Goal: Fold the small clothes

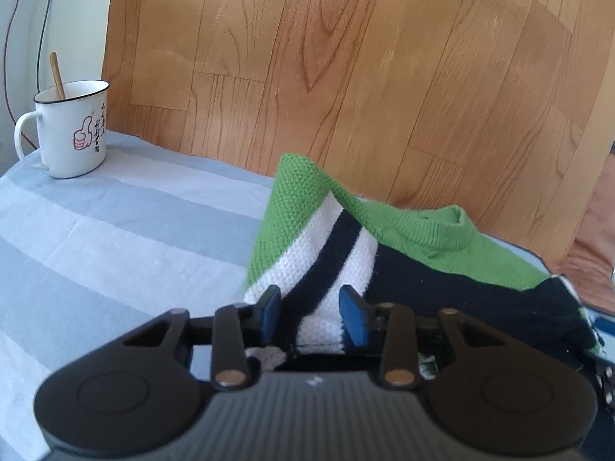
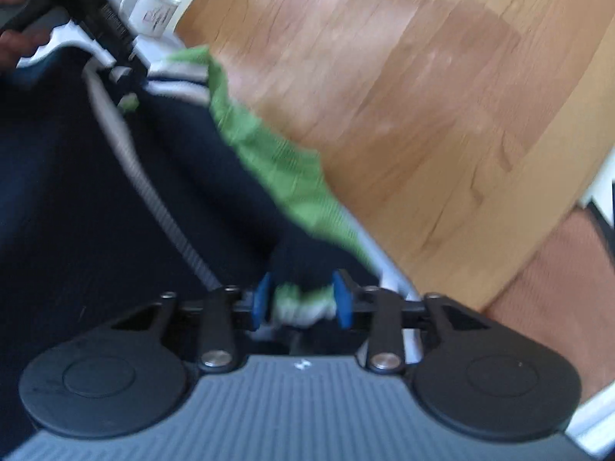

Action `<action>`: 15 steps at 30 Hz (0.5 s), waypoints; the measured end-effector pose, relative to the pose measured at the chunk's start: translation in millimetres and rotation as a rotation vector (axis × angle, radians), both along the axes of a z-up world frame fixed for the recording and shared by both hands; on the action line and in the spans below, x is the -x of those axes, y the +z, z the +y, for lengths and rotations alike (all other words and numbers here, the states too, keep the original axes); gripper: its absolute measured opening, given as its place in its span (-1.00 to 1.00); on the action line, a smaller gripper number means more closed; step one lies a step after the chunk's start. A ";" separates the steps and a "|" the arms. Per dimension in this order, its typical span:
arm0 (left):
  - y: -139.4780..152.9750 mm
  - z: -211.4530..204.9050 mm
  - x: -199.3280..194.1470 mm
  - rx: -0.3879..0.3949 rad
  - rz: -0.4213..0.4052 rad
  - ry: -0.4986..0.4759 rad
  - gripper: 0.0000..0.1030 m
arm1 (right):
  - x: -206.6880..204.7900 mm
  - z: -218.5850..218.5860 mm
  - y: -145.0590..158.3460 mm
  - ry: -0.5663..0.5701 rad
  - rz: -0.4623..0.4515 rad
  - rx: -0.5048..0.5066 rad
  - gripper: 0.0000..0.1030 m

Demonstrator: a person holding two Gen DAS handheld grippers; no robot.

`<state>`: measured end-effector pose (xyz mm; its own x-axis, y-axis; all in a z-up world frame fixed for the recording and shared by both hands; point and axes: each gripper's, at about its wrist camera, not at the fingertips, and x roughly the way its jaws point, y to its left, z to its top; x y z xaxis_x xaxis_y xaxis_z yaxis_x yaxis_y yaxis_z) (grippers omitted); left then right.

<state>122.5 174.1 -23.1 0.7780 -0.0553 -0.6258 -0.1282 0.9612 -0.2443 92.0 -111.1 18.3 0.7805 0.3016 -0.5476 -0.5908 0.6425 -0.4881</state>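
Note:
A small knit sweater (image 1: 442, 280), navy with a green yoke and white stripes, lies on the striped cloth. Its striped sleeve (image 1: 319, 253) rises like a tent, then runs down between the blue pads of my left gripper (image 1: 312, 309), which squeeze it narrow. In the blurred right wrist view the navy body (image 2: 115, 192) fills the left half. My right gripper (image 2: 302, 301) has a green and white bunch of the sweater's edge (image 2: 303, 305) filling the gap between its pads and touching both.
A white enamel mug (image 1: 71, 126) with a wooden stick in it stands at the far left corner of the grey-and-white striped table cloth (image 1: 115, 230). Wooden floor (image 1: 346, 77) lies beyond the table edge. A person's hand (image 2: 13, 44) shows at the upper left.

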 end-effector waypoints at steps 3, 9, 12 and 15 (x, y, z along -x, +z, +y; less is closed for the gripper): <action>2.1 3.7 0.5 0.014 0.006 0.009 -0.34 | 1.8 8.4 20.4 0.006 0.048 -0.090 -0.09; 4.5 15.4 2.6 0.029 0.009 0.067 -0.36 | -5.6 87.5 39.1 0.180 0.132 -0.222 0.01; 1.6 23.3 0.1 0.048 0.029 0.091 -0.36 | -11.7 129.1 23.4 0.229 0.215 -0.184 -0.06; -2.8 30.5 -3.9 0.097 0.058 0.092 -0.36 | -29.1 155.1 1.7 0.143 0.224 -0.134 -0.38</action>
